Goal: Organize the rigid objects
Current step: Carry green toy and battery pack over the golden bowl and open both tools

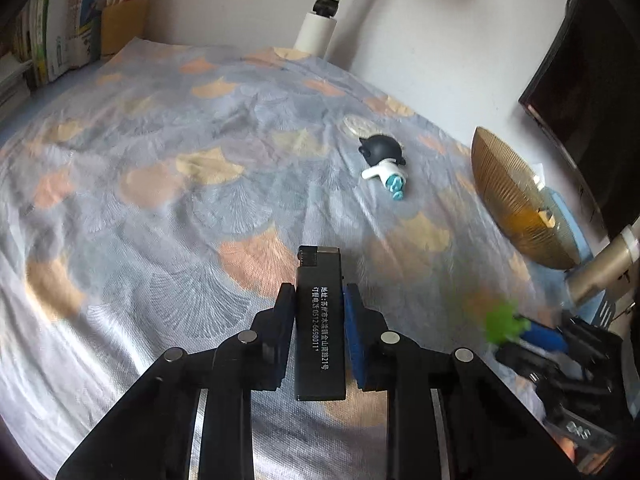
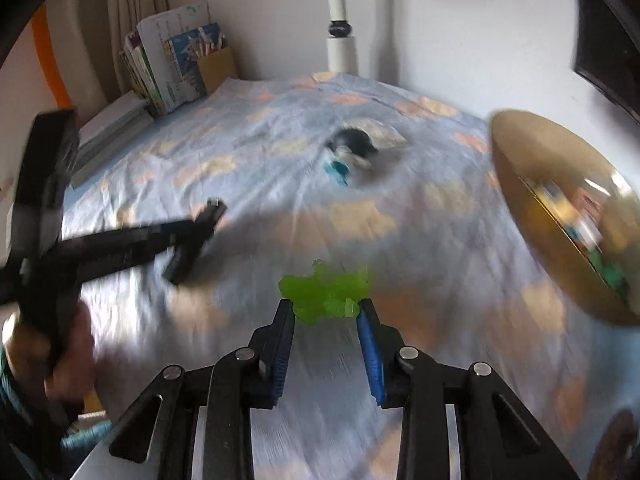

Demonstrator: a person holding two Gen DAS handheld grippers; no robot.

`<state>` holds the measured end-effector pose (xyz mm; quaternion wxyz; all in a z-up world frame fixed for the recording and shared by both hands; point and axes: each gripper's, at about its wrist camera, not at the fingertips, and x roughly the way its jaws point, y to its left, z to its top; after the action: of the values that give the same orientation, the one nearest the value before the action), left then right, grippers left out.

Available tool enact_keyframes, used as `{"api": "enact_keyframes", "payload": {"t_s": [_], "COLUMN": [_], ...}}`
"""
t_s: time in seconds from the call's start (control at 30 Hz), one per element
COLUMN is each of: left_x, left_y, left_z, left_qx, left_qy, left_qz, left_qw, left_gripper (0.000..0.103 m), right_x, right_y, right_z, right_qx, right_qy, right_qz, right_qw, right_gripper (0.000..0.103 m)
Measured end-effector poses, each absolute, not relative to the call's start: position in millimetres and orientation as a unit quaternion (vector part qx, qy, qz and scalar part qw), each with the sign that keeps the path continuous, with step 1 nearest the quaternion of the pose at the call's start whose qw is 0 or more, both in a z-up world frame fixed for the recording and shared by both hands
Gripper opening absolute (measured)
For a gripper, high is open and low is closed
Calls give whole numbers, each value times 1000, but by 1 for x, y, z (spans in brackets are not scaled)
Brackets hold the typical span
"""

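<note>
Left gripper point(image 1: 319, 300) clenched on black lighter point(image 1: 320, 320) above the bed point(image 1: 160, 160), right gripper point(image 2: 326, 312) pinching green toy point(image 2: 326, 292) only at its fingertips; toy may slip before reaching the gold bowl point(image 2: 532, 200).

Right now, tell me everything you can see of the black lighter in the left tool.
The black lighter is a slim rectangular body, glossy like plastic, with white printed Chinese text and a phone number down its face and a metal-capped top. It points forward, away from the camera, clamped at mid-body between the left tool's fingers, above the patterned cloth.
</note>
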<state>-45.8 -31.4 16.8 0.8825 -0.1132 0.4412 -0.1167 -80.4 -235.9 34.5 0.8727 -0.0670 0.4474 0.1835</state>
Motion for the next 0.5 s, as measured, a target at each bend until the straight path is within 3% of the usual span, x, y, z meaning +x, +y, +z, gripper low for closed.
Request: {"api": "enact_keyframes", "payload": {"t_s": [0.4,0.47,0.5], "left_x": [-44,-44,-45], "left_y": [-33,-36,-36], "left_z": [14,14,14], "left_qx": [-88,-77,-73], "left_qy": [440,440,439], "left_qz": [-100,-96,-94], "left_qw": [888,890,890], "left_gripper": [22,22,22], "right_x": [-118,-116,-116], "right_y": [-272,-271,-269], "right_z": [18,18,20], "right_qx": [-40,-37,-38], "right_qy": [469,472,471], "right_qz": [168,169,167], "right_qw": [866,864,865], "right_gripper": [34,52,55]}}
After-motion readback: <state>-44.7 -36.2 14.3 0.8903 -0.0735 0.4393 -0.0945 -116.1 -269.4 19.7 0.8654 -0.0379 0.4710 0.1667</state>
